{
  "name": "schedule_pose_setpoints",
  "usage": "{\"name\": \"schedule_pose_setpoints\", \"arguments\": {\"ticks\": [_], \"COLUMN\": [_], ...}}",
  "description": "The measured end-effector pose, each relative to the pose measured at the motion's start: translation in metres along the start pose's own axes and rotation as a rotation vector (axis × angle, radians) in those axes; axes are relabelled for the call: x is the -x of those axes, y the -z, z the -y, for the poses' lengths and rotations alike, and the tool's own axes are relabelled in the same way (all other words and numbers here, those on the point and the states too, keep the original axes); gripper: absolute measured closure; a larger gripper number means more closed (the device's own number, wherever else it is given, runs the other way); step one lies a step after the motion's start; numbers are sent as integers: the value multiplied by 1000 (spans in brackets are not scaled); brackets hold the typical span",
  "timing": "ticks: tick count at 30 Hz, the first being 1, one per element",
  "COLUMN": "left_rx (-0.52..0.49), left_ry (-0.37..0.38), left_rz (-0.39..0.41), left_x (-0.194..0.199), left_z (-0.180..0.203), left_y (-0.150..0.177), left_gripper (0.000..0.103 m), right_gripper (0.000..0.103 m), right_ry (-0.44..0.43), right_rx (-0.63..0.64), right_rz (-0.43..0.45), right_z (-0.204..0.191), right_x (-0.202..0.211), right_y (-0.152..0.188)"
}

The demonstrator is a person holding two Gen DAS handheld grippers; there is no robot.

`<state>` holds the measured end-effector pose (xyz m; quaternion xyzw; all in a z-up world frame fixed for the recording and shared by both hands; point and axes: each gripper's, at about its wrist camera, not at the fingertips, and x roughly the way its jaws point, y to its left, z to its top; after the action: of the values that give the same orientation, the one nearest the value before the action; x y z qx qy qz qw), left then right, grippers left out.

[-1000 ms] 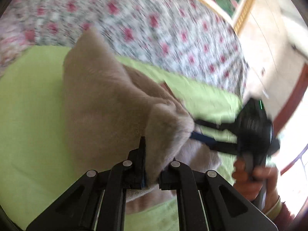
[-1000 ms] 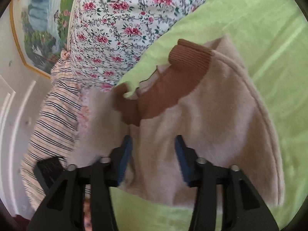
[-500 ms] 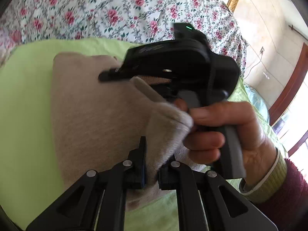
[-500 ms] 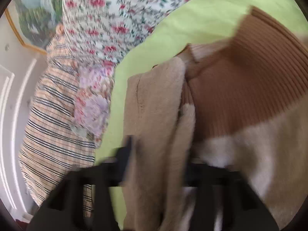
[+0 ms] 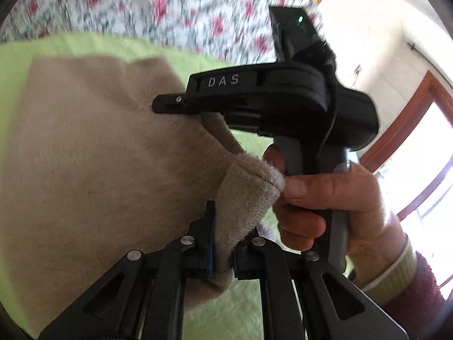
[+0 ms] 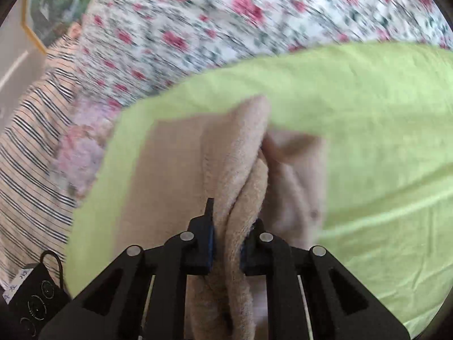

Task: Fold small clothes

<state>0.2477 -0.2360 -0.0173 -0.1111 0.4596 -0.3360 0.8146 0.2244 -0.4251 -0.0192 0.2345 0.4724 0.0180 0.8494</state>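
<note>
Green bedding (image 6: 382, 141) carries the beige sweater (image 5: 93, 147). While the left gripper (image 5: 223, 243) stays clamped on its corner, the right gripper (image 6: 226, 243) has just closed on a bunched edge, its brown collar now hidden; a fold seems under way.

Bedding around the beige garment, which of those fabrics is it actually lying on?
The plain lime-green sheet: the beige garment rests directly on it. The floral quilt and striped fabric lie beyond the green sheet's edge.

beige garment (image 5: 93, 153), lime sheet (image 6: 382, 147), floral quilt (image 6: 226, 19)
</note>
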Motion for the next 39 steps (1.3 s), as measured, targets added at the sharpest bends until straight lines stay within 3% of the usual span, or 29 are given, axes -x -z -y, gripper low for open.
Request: {"name": "schedule_pose_setpoints", "arguments": {"ticks": [4, 9, 10, 12, 13, 14, 16, 17, 18, 19, 21, 26, 32, 34, 35, 36, 37, 39], "left_rx": [-14, -4, -6, -8, -6, -1, 15, 39, 60, 83, 151, 322, 345, 336, 330, 315, 298, 265], "left_ry": [-22, 54, 65, 55, 40, 17, -13, -33, -43, -54, -68, -13, 40, 32, 28, 19, 23, 5], "left_rz": [-48, -80, -74, -39, -11, 30, 64, 75, 82, 82, 50, -46, -104, -113, -114, -110, -112, -111], "left_x": [-15, 18, 31, 60, 75, 95, 116, 123, 129, 130, 123, 84, 47, 38, 33, 31, 30, 32], "left_z": [-3, -11, -12, -17, -21, -29, -42, -55, -66, -79, -104, -160, -174, -173, -171, -170, -167, -158], "left_y": [2, 8, 11, 13, 15, 16, 17, 11, 10, 6, -2, -18, -19, -20, -21, -23, -23, -25], "left_gripper": [95, 87, 81, 59, 42, 35, 26, 20, 20, 20, 20, 20, 15, 13, 18, 25, 43, 49], "right_gripper": [88, 87, 86, 83, 82, 79, 67, 50, 34, 30, 29, 29, 29, 35, 48, 55, 57, 63], "right_ry": [39, 68, 91, 126, 139, 154, 169, 150, 112, 84, 54, 7, -52, -75, -96, -109, -95, -65], "right_rx": [13, -4, 2, 2, -3, -9, -31, -51, -72, -87, -104, -139, -171, -187, -204, -220, -214, -195], "right_rz": [3, 35, 40, 46, 49, 52, 57, 68, 81, 87, 69, 4, -51, -74, -83, -87, -75, -53], "right_z": [13, 17, 17, 17, 18, 18, 20, 23, 25, 27, 27, 30, 34, 36, 37, 36, 32, 22], "right_x": [-12, -1, 6, 17, 24, 32, 43, 49, 54, 55, 52, 27, 5, -3, -6, -9, -9, -4], "right_y": [7, 14, 17, 23, 26, 29, 33, 35, 37, 38, 38, 37, 43, 46, 49, 52, 54, 57]}}
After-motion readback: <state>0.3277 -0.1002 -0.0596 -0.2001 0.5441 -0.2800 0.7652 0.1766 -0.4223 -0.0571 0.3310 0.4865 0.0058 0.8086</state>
